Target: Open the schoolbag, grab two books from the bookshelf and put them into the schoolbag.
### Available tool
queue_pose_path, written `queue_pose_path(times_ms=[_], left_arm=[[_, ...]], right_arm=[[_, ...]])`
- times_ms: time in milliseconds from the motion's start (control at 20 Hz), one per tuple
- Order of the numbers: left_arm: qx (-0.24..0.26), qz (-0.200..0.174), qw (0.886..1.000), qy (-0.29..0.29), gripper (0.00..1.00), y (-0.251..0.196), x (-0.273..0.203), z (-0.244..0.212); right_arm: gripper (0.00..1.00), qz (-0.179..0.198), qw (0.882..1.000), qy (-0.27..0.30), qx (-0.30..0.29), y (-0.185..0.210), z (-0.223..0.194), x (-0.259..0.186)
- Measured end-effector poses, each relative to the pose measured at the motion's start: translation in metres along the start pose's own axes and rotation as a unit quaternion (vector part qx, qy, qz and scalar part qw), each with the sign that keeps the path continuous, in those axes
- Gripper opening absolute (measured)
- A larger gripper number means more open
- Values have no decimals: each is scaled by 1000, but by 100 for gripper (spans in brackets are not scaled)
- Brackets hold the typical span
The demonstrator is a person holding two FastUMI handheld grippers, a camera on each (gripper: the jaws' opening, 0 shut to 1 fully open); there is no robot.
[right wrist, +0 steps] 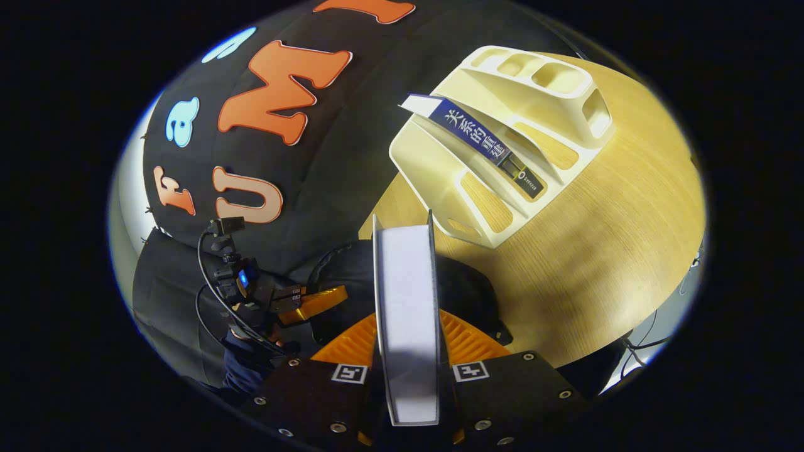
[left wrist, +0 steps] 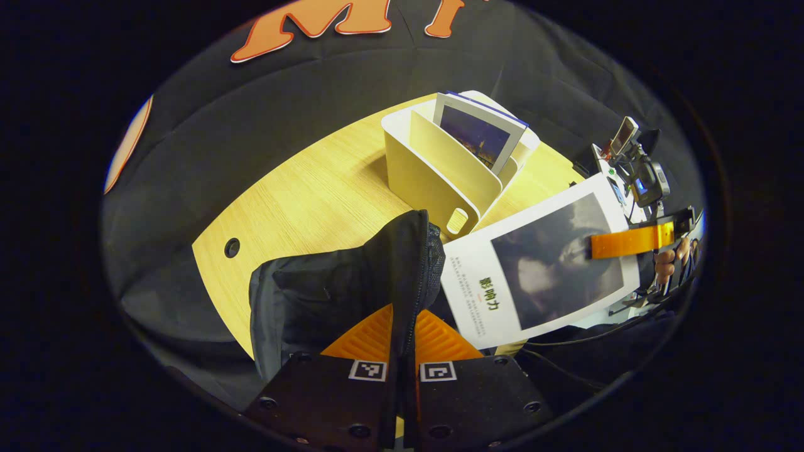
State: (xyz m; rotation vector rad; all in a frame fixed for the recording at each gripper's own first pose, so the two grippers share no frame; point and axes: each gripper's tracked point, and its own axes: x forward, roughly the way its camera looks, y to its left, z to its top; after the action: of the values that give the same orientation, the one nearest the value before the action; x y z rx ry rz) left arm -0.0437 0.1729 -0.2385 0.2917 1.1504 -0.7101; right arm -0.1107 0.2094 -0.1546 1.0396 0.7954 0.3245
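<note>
My left claw (left wrist: 402,342) pinches the schoolbag (left wrist: 339,289) edge on the counter (left wrist: 301,194). My right claw (right wrist: 407,351) grips a book (right wrist: 407,301) above the bag; another book (right wrist: 480,144) stands in the bookshelf (right wrist: 534,125) beyond.

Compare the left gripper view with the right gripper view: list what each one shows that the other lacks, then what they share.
Left gripper view alone: the front cover of the held book, and the left tongs clamped on the schoolbag's edge.

Right gripper view alone: that book's page edge between the right tongs, and the spine of the dark blue book in the bookshelf.

Both: bookshelf, wooden table, schoolbag.
</note>
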Motion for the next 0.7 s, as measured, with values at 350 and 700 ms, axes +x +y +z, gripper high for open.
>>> queue_pose_path(times_ms=[350,700], left_arm=[[-12,5,1000,-15,5,-4,2,-1],[-25,4,999,-24,6,-7,3,0]], right_arm=[[35,21,999,-4,37,-7,-32,68],[35,54,996,-16,62,3,-46,120]])
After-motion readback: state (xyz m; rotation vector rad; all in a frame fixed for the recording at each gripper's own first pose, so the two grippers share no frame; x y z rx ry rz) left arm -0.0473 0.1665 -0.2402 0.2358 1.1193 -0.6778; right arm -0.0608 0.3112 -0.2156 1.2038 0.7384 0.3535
